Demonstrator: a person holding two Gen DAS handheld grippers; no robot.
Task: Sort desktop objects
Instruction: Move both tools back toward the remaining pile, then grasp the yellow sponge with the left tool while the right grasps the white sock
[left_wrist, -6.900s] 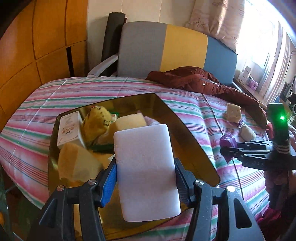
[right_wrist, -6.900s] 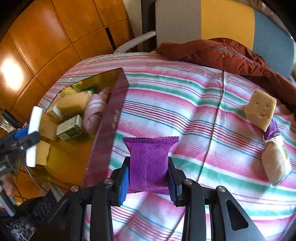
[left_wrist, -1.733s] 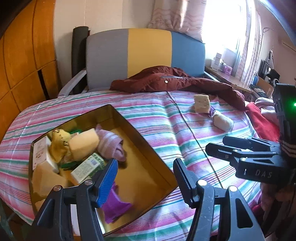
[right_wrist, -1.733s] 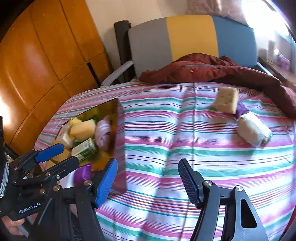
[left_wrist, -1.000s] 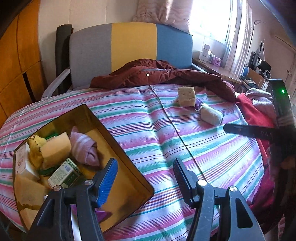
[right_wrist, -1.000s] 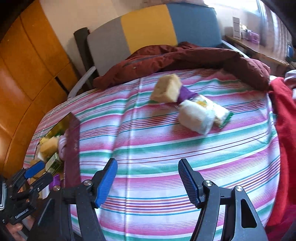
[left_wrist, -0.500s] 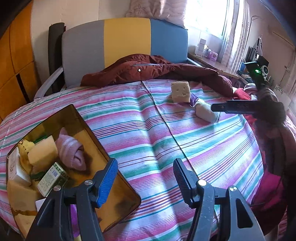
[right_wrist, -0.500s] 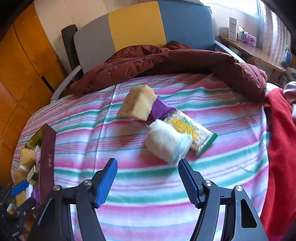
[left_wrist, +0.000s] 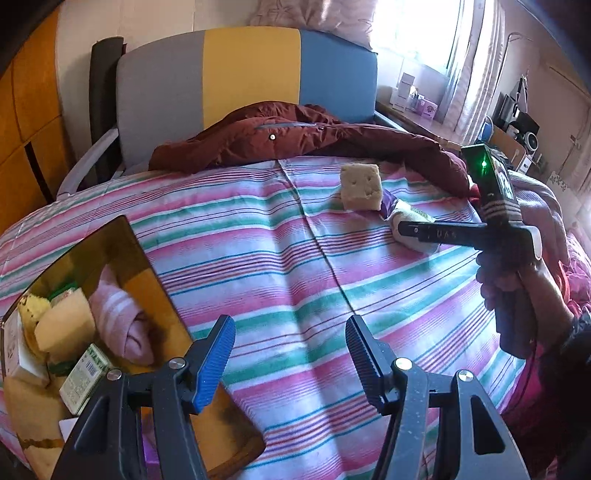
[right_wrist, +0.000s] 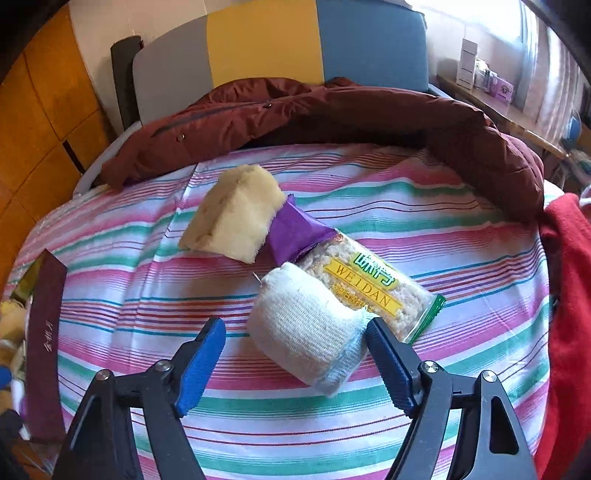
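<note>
My right gripper hangs low over the striped bedspread, its jaws opening. A white rolled sock lies between the blue pads, which do not press on it. Just beyond the sock lie a clear snack packet, a purple packet and a yellow sponge. My left gripper is open with nothing in it, beside the gold tray. That tray holds a pink rolled sock, a sponge and a green box. In the left wrist view the right gripper covers part of the white sock.
A dark red jacket lies across the far side of the bed, before a grey, yellow and blue chair back. Red cloth is piled at the right edge. The tray's maroon wall stands at the left.
The right gripper has moved in and down over the white sock, and its jaws stand wider. The left gripper has drifted right, so the tray sits further left in its view.
</note>
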